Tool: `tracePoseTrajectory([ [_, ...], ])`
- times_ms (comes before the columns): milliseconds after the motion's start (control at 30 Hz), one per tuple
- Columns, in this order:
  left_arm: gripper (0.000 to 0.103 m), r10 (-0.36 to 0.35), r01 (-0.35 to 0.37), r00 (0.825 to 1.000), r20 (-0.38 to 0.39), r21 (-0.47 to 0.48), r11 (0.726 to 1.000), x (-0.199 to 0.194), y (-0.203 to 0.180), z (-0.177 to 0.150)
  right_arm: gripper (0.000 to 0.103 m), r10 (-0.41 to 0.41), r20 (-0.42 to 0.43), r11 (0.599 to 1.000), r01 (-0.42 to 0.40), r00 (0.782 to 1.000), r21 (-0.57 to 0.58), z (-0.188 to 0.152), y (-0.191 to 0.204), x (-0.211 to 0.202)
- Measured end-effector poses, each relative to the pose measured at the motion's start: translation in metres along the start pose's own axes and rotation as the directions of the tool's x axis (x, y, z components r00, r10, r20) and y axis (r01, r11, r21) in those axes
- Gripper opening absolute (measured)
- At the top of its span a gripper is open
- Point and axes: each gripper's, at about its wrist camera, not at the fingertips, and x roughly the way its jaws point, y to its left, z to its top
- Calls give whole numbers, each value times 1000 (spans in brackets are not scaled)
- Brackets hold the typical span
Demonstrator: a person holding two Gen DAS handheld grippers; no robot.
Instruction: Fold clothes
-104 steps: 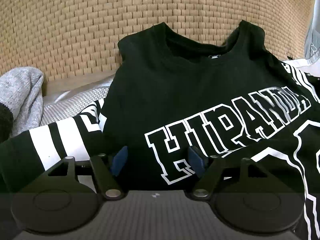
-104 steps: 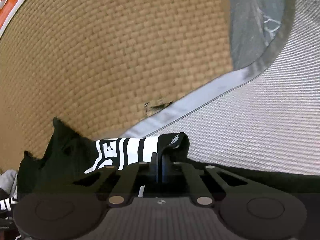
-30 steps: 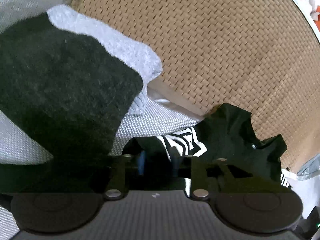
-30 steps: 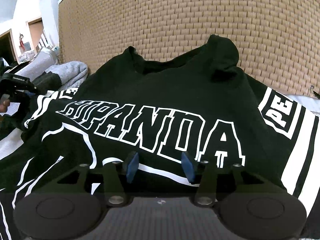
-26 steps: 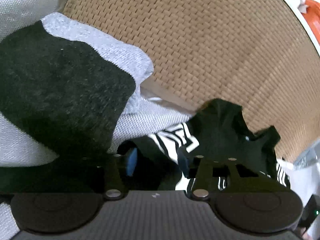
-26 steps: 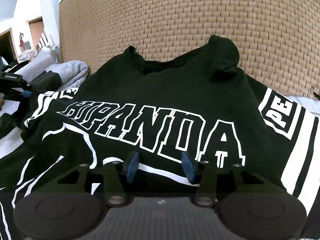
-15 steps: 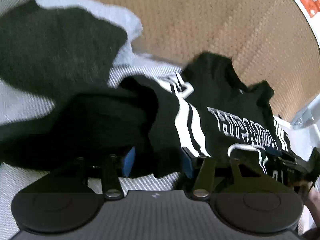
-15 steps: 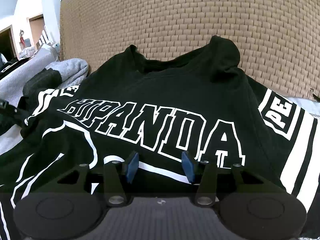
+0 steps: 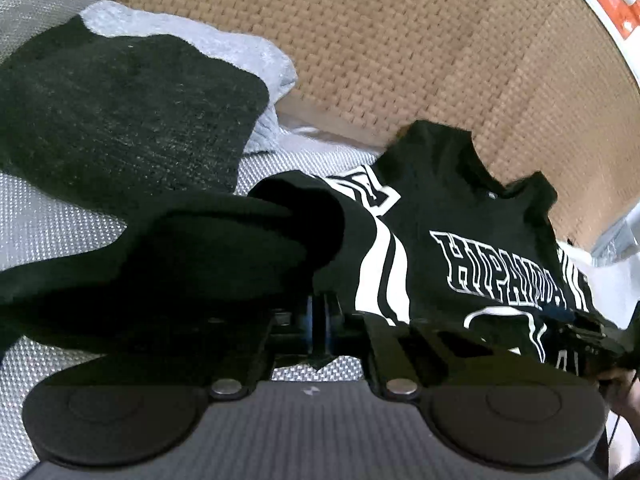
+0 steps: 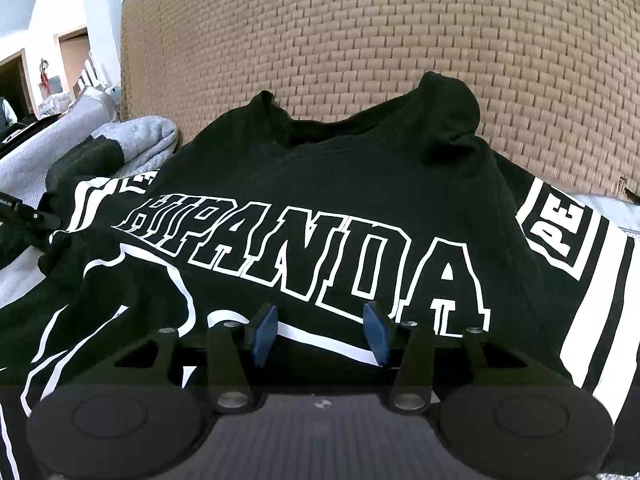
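A black T-shirt (image 10: 360, 184) with white "HIPANDA" lettering lies spread on the grey woven surface, collar toward the brown woven wall. It also shows in the left wrist view (image 9: 460, 240). My left gripper (image 9: 318, 320) is shut on the shirt's left sleeve (image 9: 304, 232), black with white stripes, at the cuff end. My right gripper (image 10: 320, 332) is open, hovering low over the shirt's chest below the lettering, with nothing between its blue pads (image 10: 266, 328). The left gripper also shows in the right wrist view (image 10: 24, 212) at the far left, by the sleeve.
A grey and black knitted garment (image 9: 120, 92) lies left of the shirt, also in the right wrist view (image 10: 132, 144). The brown woven wall (image 10: 400, 40) stands behind. The grey textured surface (image 9: 48, 216) runs under everything. The other striped sleeve (image 10: 580, 280) lies at right.
My left gripper has closed on the left sleeve's cuff; half a second ago its jaws stood open around it. The right gripper has stayed open over the chest.
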Motion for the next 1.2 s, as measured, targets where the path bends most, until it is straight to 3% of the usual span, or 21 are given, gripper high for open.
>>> tracePoseTrajectory([
  [67,11,1,-1,1000,-20,17,1000,-2,0,0,52,-1,-1,1000,1,1000,-3,0,0,0],
  [200,37,34,-35,999,7,39,999,-25,15,-7,52,-3,-1,1000,3,1000,-10,0,1,0],
  [367,38,153,-154,988,15,58,986,-58,47,-20,52,-15,-2,1000,15,1000,-22,0,4,0],
  [533,50,270,-271,963,25,75,960,-91,78,-32,54,-15,-4,1000,15,1000,-25,0,5,0],
  [700,52,357,-363,932,62,170,916,-102,87,-30,54,-23,-5,999,22,1000,-38,0,7,0],
  [833,53,415,-427,904,105,261,865,-105,87,-23,54,-24,-4,999,24,1000,-42,0,8,0],
  [900,54,429,-438,897,105,343,831,-100,83,-20,54,-26,-4,999,25,1000,-39,0,8,0],
  [967,55,474,-459,876,83,443,770,-82,77,-15,54,-30,-3,999,30,1000,-38,-1,8,0],
  [1000,55,482,-456,873,71,469,757,-74,76,-12,54,-32,-2,999,32,999,-42,-1,9,0],
  [1200,55,450,-388,893,6,518,762,-37,78,1,55,-30,1,998,30,1000,-48,-1,9,0],
])
